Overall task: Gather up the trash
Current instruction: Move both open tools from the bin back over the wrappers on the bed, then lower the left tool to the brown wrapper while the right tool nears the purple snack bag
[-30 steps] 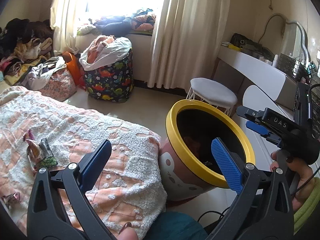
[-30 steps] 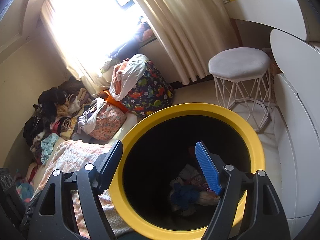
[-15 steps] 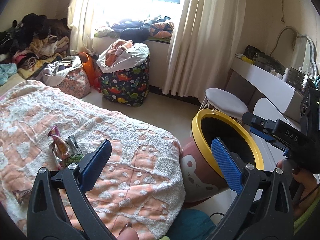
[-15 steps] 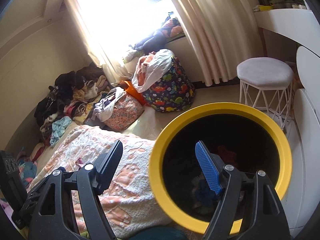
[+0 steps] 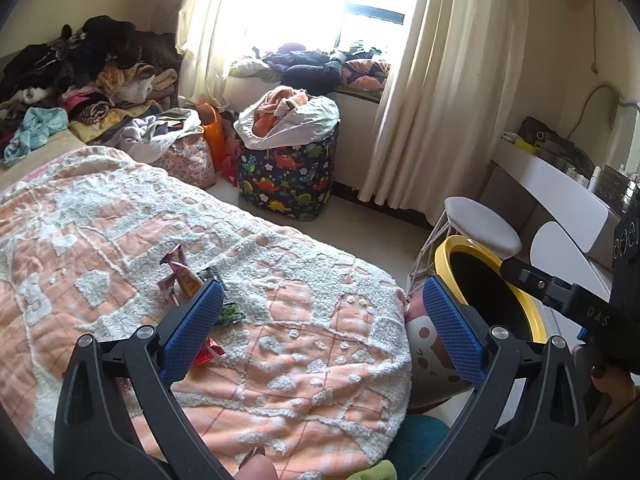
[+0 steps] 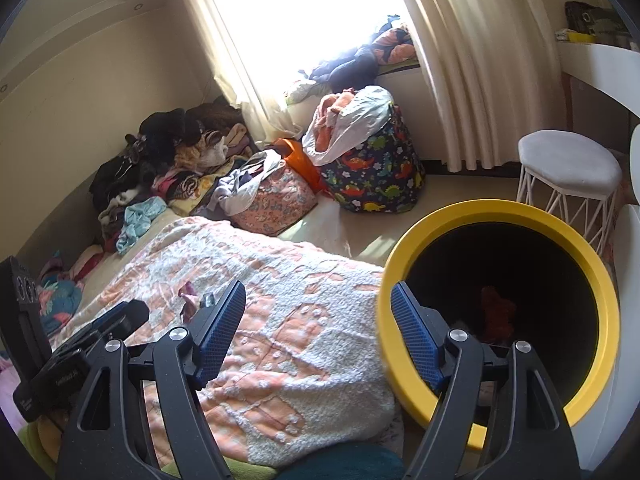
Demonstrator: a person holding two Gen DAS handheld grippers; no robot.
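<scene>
- Left tongs (image 5: 320, 330): spread wide, nothing between the blue pads; low centre of the left wrist view, above the blanket.
- Right tongs (image 6: 318, 334): spread wide, holding nothing; low centre of the right wrist view, left pad over the blanket, right pad in front of the bin rim. Seen also at the right edge of the left wrist view, body only.
- Wrappers (image 5: 188, 280): small cluster of snack packets, purple, orange and green, with a red scrap lower down; lying on the blanket at centre left of the left wrist view, partly hidden behind the left pad of the left tongs. In the right wrist view (image 6: 190, 298) just beside the tip of the left pad.
- Bin (image 6: 496, 210): yellow rim, dark inside, tilted toward the camera; lower right of the right wrist view, touching the blanket's edge. Orange item and other scraps faintly visible inside. In the left wrist view (image 5: 448, 250) right of centre, with a cartoon face on its side.
- Blanket (image 5: 300, 264): orange and white, tufted, covering the bed; fills the lower left of both views.
- Stool (image 6: 568, 160): white, wire legs; right side, behind the bin.
- Dinosaur bag (image 5: 288, 176): dark print, stuffed with cloth; on the floor below the window, upper centre.
- Clothes pile (image 5: 80, 80): upper left, against the wall.
- Curtains (image 5: 440, 80): cream, upper right of centre.
- White surface (image 5: 560, 184): right edge, carrying small items.
</scene>
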